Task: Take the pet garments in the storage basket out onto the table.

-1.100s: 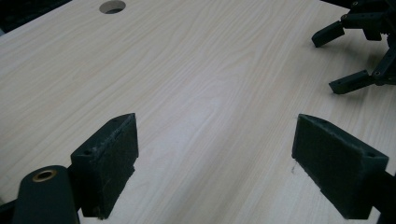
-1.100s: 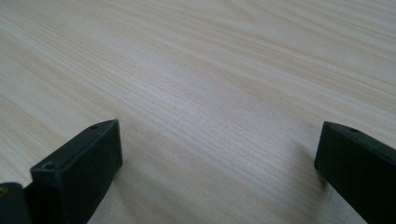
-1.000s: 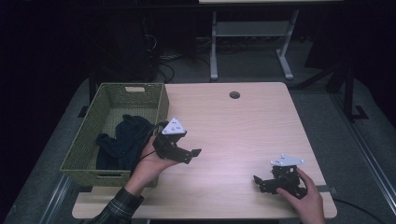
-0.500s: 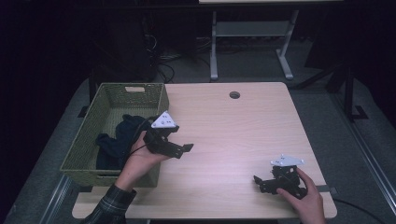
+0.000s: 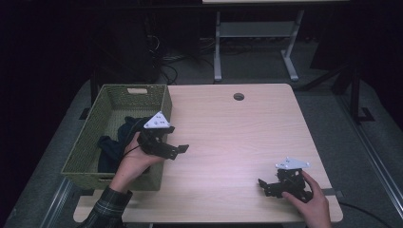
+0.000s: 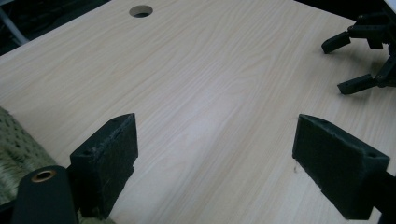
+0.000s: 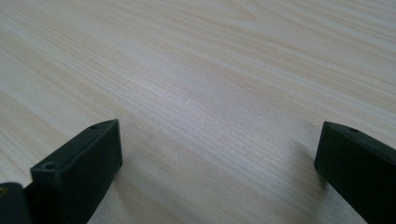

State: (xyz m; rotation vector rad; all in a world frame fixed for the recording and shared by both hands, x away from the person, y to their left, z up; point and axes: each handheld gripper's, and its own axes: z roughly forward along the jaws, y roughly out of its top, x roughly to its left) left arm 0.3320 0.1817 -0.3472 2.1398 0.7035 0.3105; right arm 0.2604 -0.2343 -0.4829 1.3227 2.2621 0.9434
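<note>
My left gripper (image 5: 177, 149) is held in a hand beside the right rim of a green woven basket (image 5: 112, 101), its jaws pointing right over the wooden table (image 5: 233, 133). In the left gripper view that gripper (image 6: 217, 128) is open with nothing but bare wood between the jaws. A dark cloth (image 5: 113, 142) lies bunched inside the basket. My right gripper (image 5: 264, 186) rests low at the table's front right corner, also held in a hand. It (image 7: 219, 130) stands open and holds nothing. The right gripper (image 6: 364, 56) also appears far off in the left gripper view.
A round cable hole (image 5: 238, 96) sits near the table's far edge, also seen as the hole (image 6: 141, 10) in the left gripper view. The basket's rim (image 6: 14, 140) lies at that view's lower left. A metal stand (image 5: 256, 42) is on the dark floor behind.
My left gripper has drawn back to the left, from the table's middle to the basket's right rim, staying open. The right gripper has not moved.
</note>
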